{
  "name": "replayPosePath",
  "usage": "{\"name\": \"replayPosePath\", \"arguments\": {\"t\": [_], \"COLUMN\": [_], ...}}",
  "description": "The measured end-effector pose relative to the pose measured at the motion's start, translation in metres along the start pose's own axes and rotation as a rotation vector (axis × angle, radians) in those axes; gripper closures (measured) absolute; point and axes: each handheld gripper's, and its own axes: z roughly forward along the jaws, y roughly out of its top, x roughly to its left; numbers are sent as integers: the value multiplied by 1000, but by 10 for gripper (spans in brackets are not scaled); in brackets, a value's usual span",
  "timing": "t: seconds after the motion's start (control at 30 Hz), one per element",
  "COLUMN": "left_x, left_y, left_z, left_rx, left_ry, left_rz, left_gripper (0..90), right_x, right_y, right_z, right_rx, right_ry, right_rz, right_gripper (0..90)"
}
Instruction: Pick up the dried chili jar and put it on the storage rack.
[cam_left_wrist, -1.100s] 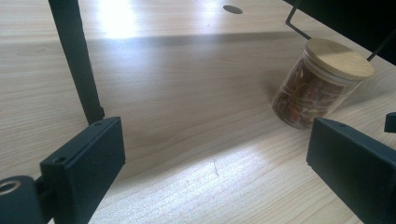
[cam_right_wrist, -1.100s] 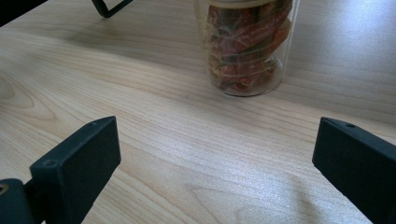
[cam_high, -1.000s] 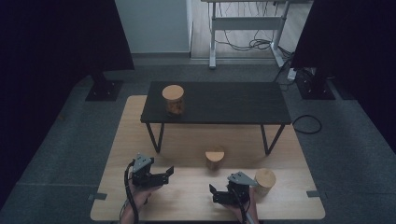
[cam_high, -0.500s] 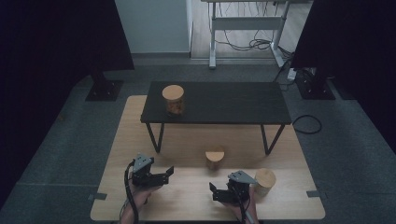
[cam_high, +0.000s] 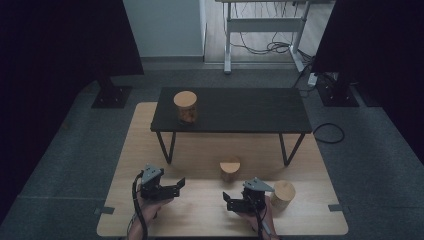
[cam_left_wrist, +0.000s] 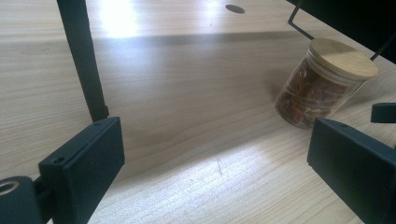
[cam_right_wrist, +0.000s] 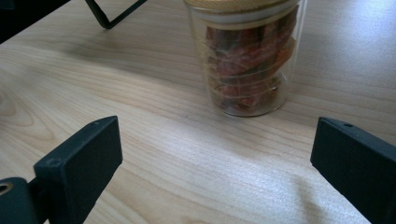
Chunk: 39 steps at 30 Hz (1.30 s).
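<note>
stillness since a second ago: both grippers, left (cam_high: 176, 184) and right (cam_high: 228, 200), hover released near the board's front edge; the nearest jar (cam_high: 230, 169) sits mid-board, untouched, so nothing has begun.

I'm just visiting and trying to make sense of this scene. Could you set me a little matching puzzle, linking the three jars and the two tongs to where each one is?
Things:
1. glass jar with wooden lid, far one
2. glass jar with wooden lid, middle one
3. glass jar with wooden lid, near one
4. left tongs

Places:
A. beside the right tongs
B. on the black low table
C. near left of the wooden board
D. on the board, just before the table

Pairs: 1-B, 2-D, 3-A, 4-C
</note>
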Motion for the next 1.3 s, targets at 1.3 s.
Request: {"name": "replayPosePath", "arguments": {"t": [1.3], "left_x": [-7], "left_y": [-2], "left_z": [10], "left_rx": [35], "left_ry": [5], "left_rz": [-3], "left_gripper": [34], "right_x": [-7], "right_y": [31], "right_z": [33], "right_rx": [67], "right_ry": [-28], "right_rz": [-17], "right_gripper": [26]}}
